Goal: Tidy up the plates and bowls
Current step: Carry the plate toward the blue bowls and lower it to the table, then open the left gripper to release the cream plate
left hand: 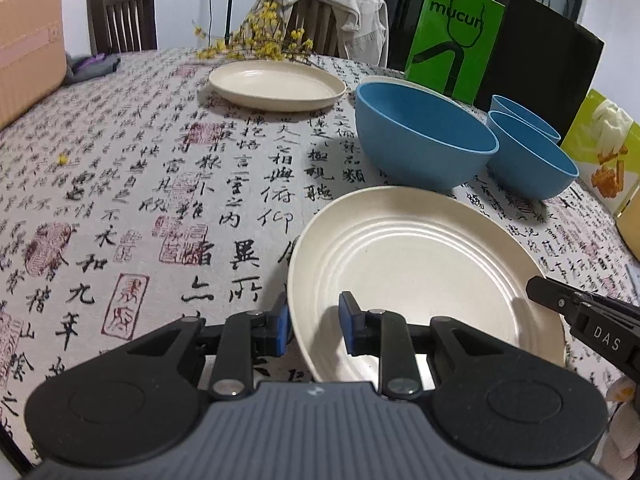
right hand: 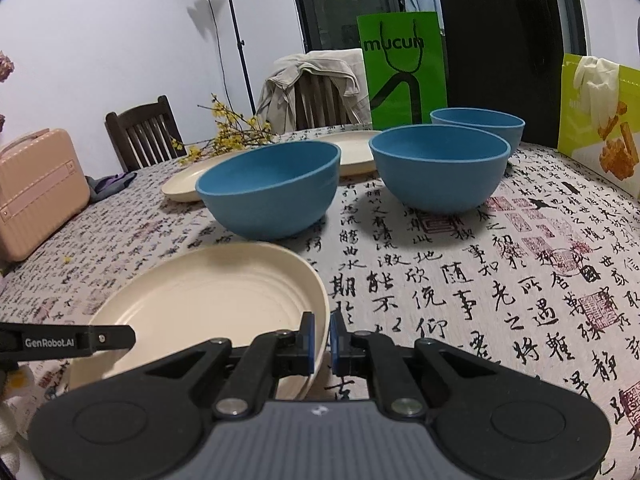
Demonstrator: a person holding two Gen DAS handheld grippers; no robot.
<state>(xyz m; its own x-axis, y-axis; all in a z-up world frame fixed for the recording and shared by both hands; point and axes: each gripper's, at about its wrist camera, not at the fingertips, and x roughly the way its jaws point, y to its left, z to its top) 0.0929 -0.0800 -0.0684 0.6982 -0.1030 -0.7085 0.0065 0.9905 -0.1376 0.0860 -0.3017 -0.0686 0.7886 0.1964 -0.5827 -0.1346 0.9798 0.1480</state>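
- Straddling the left rim of the near cream plate (left hand: 420,276), the left gripper (left hand: 314,326) has one blue pad outside the rim and the other over the plate's inner surface; the jaws stand wide, with clear space between the inner pad and the rim, so nothing is pinched.
- On the opposite side, the right gripper (right hand: 320,342) has its jaws drawn narrow around the right edge of the same plate (right hand: 208,300); the blue pads sit on either side of the rim, but whether they actually press on it cannot be told.
- The plate rests on the calligraphy tablecloth (left hand: 160,184), directly ahead of both grippers and between them.
- Just beyond the plate, ahead of the left gripper and slightly right, stands a large blue bowl (left hand: 424,136).
- To that bowl's right sits a second blue bowl (left hand: 528,156), with a third blue bowl (left hand: 524,116) close behind it.
- Farther ahead of the left gripper lies a far cream plate (left hand: 276,86), well apart from the near one.
- Another cream plate's rim (left hand: 394,80) shows just behind the large bowl.
- Yellow flower sprigs (left hand: 260,36) lie beyond the far plate.
- A green bag (left hand: 452,36) stands at the table's far right edge.
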